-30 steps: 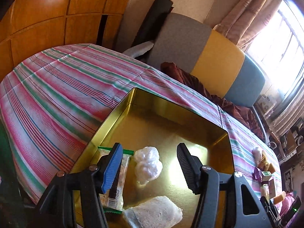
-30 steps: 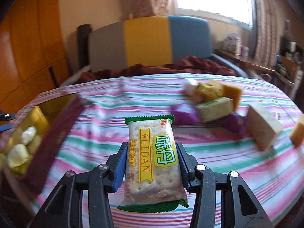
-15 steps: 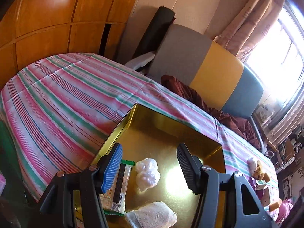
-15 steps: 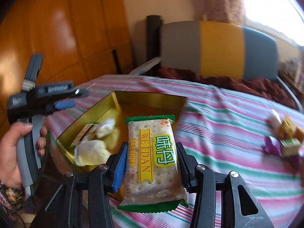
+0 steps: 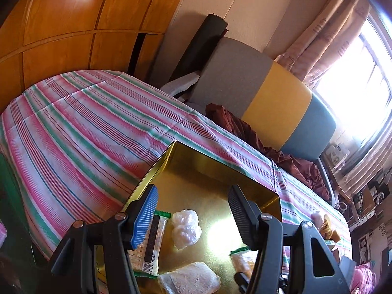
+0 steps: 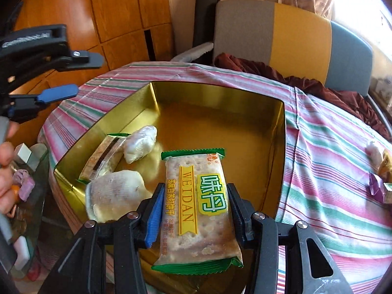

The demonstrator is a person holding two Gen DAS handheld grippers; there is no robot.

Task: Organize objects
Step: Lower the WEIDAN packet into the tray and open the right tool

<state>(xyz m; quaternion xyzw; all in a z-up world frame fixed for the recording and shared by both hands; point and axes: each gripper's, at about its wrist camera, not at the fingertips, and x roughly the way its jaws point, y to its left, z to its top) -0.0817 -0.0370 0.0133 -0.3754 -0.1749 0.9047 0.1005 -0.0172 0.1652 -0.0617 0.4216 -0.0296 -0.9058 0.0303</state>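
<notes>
Over the gold tin [image 6: 279,132], your right hand-held gripper [image 6: 194,216] is clamped on the cracker pack [image 6: 196,203], pinching it by its long sides with the label up and the far end pointing into the tin. The pack hangs above the near part of the tin floor, not yet resting on it as far as the right wrist view shows.

Already in the tin, toward its left wall, lie another cracker pack [image 6: 103,158], a clear-wrapped white lump [image 6: 140,143] and a pale rice cake [image 6: 114,197] in the near corner. The middle and right of the floor are bare, so that is your best landing place.

Lower the pack until its underside is close to the metal before you part the fingers; a drop from height could crack the biscuits or let the pack skid onto the rice cake. Keep it level and clear of the near rim, then draw straight back and up.

Your left hand-held gripper [image 5: 193,216] hovers over the tin's left side with its fingers apart and nothing between them. Keep it out of the way.

More wrapped sweets [image 6: 378,171] wait on the striped worktop [image 6: 330,171] to the right.
</notes>
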